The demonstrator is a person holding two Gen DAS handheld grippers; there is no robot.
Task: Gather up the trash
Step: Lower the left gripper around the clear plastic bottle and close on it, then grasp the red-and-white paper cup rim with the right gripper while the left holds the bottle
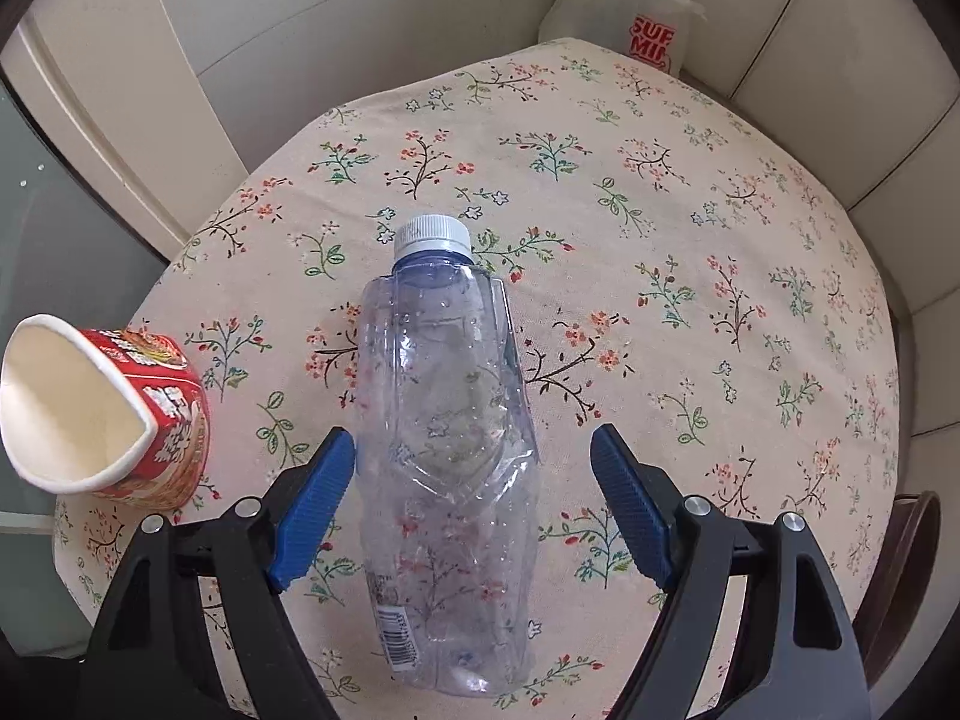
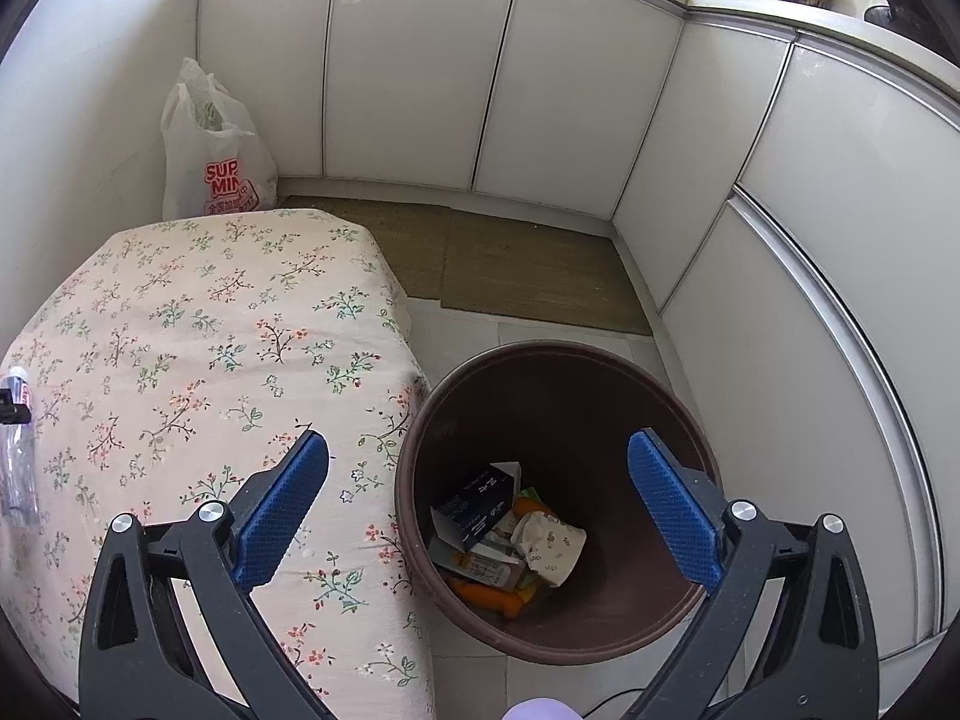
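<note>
Left wrist view: left tool apart, straddling crushed bottle; cup remains on desk. Right tool apart, empty, above part-filled bin.

Clear bottle with white cap, red patterned cup, floral tablecloth, brown bin

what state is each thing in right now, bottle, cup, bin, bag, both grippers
plastic bottle: lying on the table, capped, crumpled, looks empty
paper cup: tipped on its side, rim squashed, empty
trash bin: upright on the floor, open, partly filled with trash
plastic bag: standing on the floor behind the table
left gripper: open, straddling the bottle
right gripper: open, holding nothing, above the bin
</note>
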